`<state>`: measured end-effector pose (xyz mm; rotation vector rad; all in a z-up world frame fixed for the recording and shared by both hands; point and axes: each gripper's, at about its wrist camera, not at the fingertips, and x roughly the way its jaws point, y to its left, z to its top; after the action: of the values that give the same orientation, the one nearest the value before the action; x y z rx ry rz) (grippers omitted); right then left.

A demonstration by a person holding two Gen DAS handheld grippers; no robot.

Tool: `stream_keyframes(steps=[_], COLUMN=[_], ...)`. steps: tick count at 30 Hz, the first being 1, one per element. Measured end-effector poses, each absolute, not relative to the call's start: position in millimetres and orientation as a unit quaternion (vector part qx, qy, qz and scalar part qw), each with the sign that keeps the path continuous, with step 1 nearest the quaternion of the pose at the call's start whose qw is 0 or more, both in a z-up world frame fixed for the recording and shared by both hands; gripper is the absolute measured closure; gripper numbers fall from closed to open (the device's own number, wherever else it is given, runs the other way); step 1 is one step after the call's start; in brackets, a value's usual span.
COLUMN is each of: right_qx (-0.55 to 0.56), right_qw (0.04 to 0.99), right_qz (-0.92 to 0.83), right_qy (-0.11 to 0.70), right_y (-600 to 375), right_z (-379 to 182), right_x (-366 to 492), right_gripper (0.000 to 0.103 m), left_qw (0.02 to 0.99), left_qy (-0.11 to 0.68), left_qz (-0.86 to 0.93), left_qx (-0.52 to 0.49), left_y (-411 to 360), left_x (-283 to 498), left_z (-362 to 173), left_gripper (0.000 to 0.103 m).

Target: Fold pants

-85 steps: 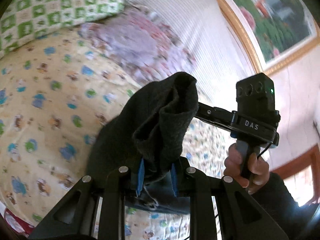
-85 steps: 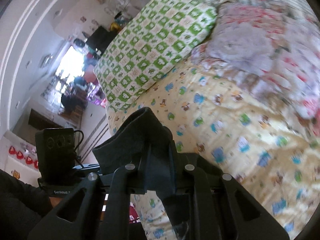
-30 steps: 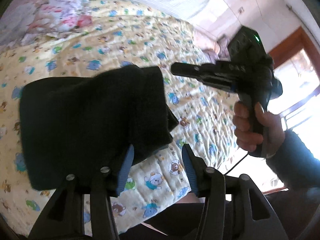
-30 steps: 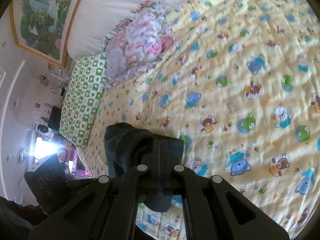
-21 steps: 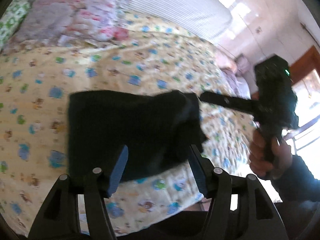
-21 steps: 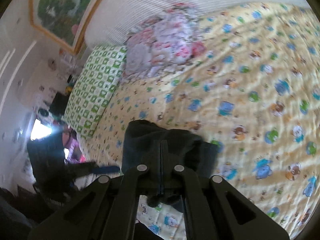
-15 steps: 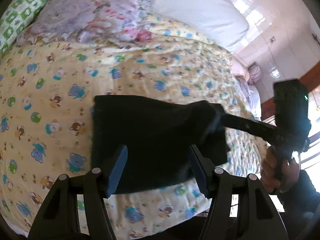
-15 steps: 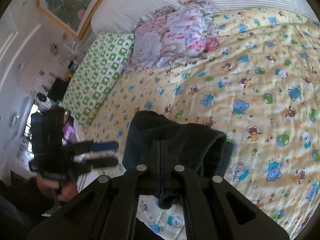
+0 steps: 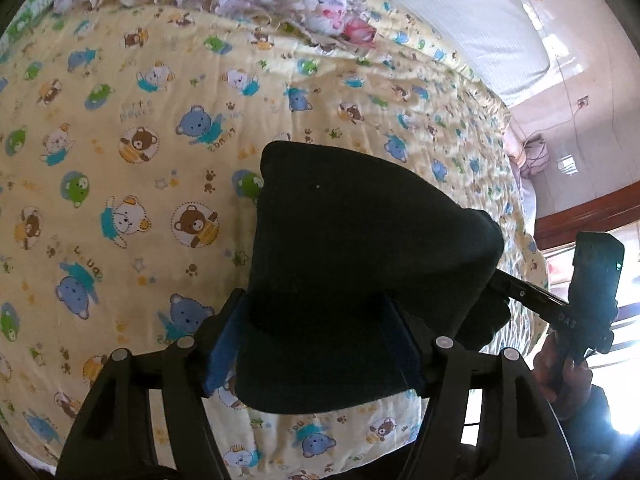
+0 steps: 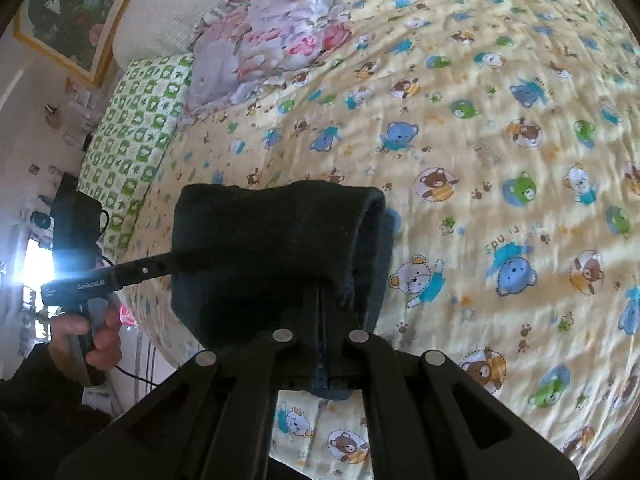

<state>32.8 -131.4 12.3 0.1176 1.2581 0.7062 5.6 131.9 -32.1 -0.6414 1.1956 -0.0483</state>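
The dark pants (image 9: pixel 360 248) form a folded bundle low over the bear-print quilt; whether they rest on it I cannot tell. My left gripper (image 9: pixel 310 306) straddles the near edge of the bundle. Its jaws are opening, and the blue pads (image 9: pixel 224 344) stand at either side of the cloth without pinching it. In the right wrist view my right gripper (image 10: pixel 322 300) is shut on the pants (image 10: pixel 272 248) at their near right corner. The left gripper's fingers (image 10: pixel 152 268) reach the bundle's left edge there. The right gripper's fingers (image 9: pixel 524 291) enter the fold from the right.
The yellow quilt (image 10: pixel 500 160) covers the whole bed. A floral bundle (image 10: pixel 272 40) and a green checked pillow (image 10: pixel 132 132) lie at the head, below a white headboard (image 9: pixel 460 20). The bed's near edge runs just under the pants. A hand (image 10: pixel 92 332) holds the left gripper's handle.
Both grippers have come down toward the quilt with the pants, which now hang as a flat fold. The left jaws, earlier shut on the cloth, have let go and spread wider.
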Motion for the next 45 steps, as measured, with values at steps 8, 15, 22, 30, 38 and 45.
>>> stream_keyframes(steps=[8, 15, 22, 30, 38, 45], right_qx=[0.087, 0.106, 0.100, 0.169, 0.252, 0.209], right_qw=[0.752, 0.755, 0.772, 0.733, 0.692, 0.708], right_qz=[0.297, 0.272, 0.244, 0.249, 0.269, 0.277], right_qy=[0.582, 0.587, 0.579, 0.609, 0.621, 0.615], right_y=[-134, -137, -136, -142, -150, -140], right_z=[17, 19, 20, -12, -35, -26], right_x=[31, 27, 20, 30, 32, 31], right_gripper=[0.102, 0.100, 0.033, 0.033, 0.042, 0.048], left_qw=[0.772, 0.764, 0.761, 0.754, 0.750, 0.749], left_qy=[0.560, 0.564, 0.566, 0.570, 0.574, 0.563], left_qz=[-0.028, -0.031, -0.035, -0.051, -0.052, -0.066], left_qx=[-0.300, -0.312, -0.315, -0.321, -0.326, -0.344], left_y=[133, 136, 136, 138, 133, 139], left_x=[18, 20, 21, 24, 30, 28], left_z=[-38, -43, -45, -51, -66, -68], left_gripper=[0.031, 0.030, 0.029, 0.028, 0.027, 0.045])
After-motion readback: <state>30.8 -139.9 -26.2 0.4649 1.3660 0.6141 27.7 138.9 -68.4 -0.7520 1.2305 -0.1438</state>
